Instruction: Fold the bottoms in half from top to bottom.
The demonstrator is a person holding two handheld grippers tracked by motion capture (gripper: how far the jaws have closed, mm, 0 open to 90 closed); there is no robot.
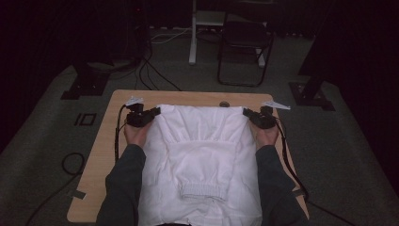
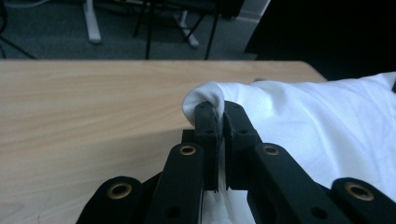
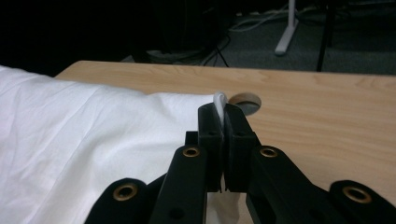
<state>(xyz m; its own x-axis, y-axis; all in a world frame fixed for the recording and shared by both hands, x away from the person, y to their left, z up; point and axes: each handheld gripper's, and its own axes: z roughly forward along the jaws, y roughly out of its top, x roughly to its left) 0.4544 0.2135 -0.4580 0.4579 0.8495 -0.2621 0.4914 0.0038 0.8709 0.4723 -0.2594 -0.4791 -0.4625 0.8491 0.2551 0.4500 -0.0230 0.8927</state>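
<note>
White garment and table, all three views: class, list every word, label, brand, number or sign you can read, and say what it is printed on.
None: no readable text stands on the white garment, the wooden table, the left gripper or the right gripper.

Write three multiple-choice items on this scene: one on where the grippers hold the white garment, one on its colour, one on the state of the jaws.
1. Where do the left gripper and right gripper hold the white garment?
A. at its two far corners
B. at the ribbed hem nearest the person
C. at its middle

2. What colour is the garment?
A. blue
B. white
C. red

3. How do the jaws of both grippers stand?
A. wide open above the wooden table
B. shut on nothing
C. shut on cloth

Answers: 1 A, the high view shows one gripper at each far corner. 2 B, the cloth is plain white throughout. 3 C, each gripper view shows a white fold pinched between closed jaws.
</note>
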